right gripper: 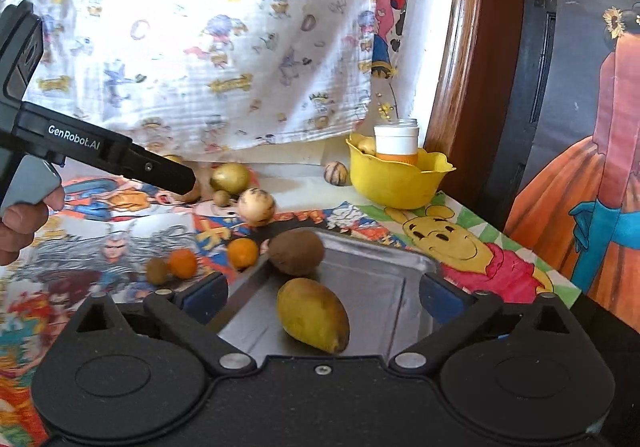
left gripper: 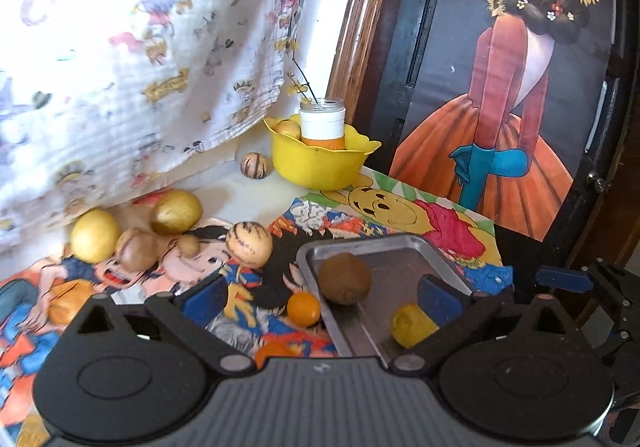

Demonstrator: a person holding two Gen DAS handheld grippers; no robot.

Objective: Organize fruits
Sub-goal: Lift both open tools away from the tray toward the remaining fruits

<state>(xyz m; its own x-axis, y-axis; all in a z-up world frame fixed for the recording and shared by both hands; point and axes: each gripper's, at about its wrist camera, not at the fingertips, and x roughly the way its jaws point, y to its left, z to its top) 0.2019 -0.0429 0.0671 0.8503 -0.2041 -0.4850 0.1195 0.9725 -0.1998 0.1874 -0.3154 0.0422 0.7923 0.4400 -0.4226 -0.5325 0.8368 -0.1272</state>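
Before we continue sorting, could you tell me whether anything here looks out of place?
One thing: a white-capped orange bottle stands inside the yellow bowl beside a fruit, with a twig poking from its top. Otherwise fruit is simply scattered on the mat; only the brown fruit and yellow mango lie in the metal tray.

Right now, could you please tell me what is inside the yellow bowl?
The yellow bowl holds an orange jar with a white lid and at least one yellowish fruit. The bowl's wall hides anything lower.

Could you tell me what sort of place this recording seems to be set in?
Probably a home, perhaps a child's room: a table covered in cartoon pictures, a cartoon-print cloth hanging behind it, and a painted girl poster on a dark door. Fruit lies around a metal tray.
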